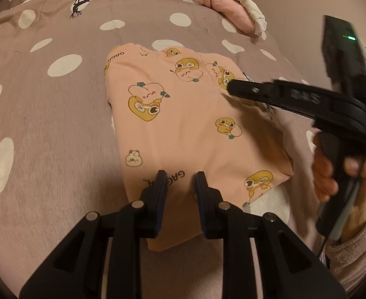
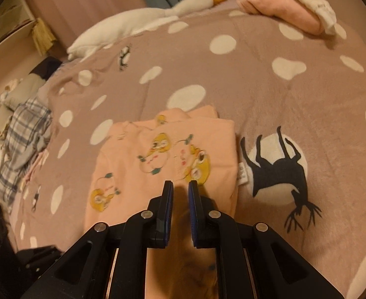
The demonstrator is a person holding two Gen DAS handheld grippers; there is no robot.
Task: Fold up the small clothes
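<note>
Peach cartoon-print garment (image 1: pixel 183 124) on mauve bedspread (image 1: pixel 58 114) (white spots, black deer)

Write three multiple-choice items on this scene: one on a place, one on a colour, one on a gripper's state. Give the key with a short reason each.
1. Where does the plush goose lie?
A. At the far edge of the bedspread
B. On the peach garment
C. Between the left gripper's fingers

2. What colour is the printed garment?
A. Blue
B. Peach-pink
C. Green

3. How is the left gripper?
A. Shut on the garment
B. Out of view
C. Open above the garment

Key: 1 A, it lies along the far side, away from the garment. 2 B, peach cloth with yellow cartoon prints. 3 C, cloth shows in the gap between its fingers.
</note>
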